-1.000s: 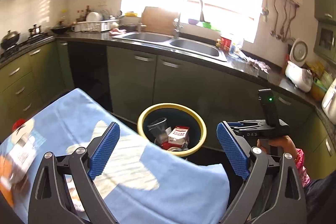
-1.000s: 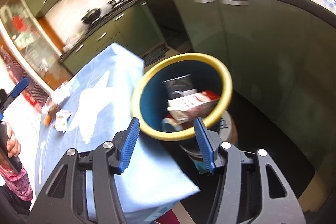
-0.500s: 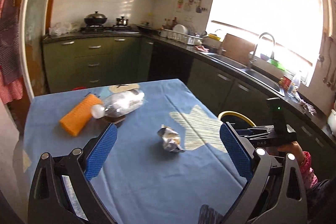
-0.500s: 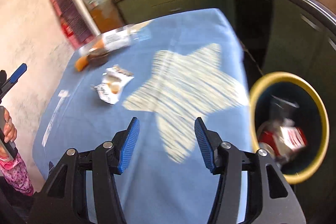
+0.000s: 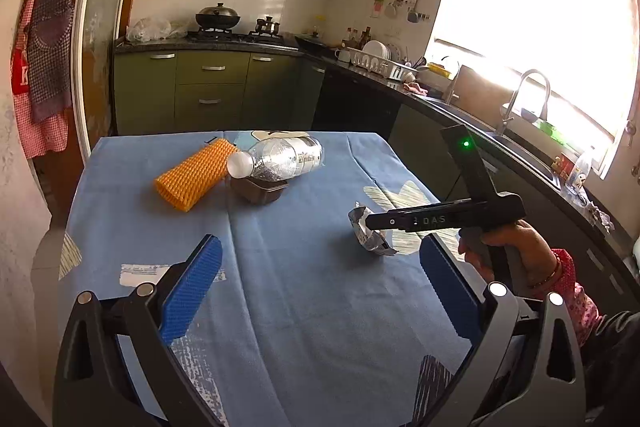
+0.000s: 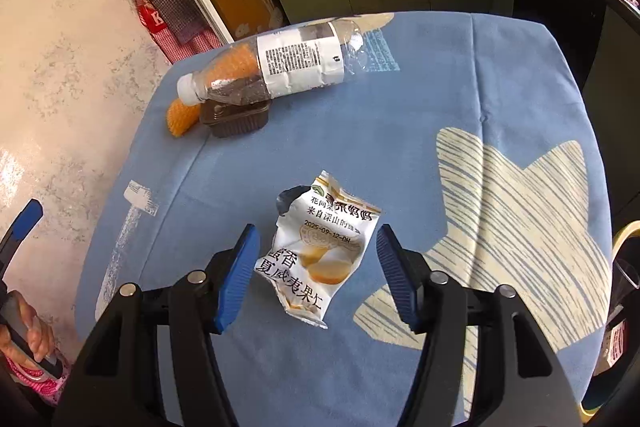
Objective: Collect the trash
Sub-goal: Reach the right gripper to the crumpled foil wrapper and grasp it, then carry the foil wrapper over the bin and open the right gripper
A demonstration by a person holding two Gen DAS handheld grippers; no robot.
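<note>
A crumpled white snack wrapper (image 6: 320, 255) lies on the blue tablecloth (image 6: 400, 131); it also shows in the left wrist view (image 5: 370, 239). My right gripper (image 6: 316, 275) is open, its blue pads on either side of the wrapper, just above it. A clear plastic bottle (image 6: 288, 63) rests on a brown plastic tray (image 6: 236, 119) beside an orange foam net (image 5: 192, 175) at the far side. My left gripper (image 5: 316, 291) is open and empty above the near table.
The yellow-rimmed trash bin (image 6: 624, 239) stands at the table's right edge. Green kitchen cabinets (image 5: 208, 91) and a dark counter with a sink (image 5: 472, 107) run behind and to the right. A wall (image 6: 60, 67) is on the left.
Both grippers have swung from the trash bin back to the table. My right gripper has moved closer and now straddles the snack wrapper.
</note>
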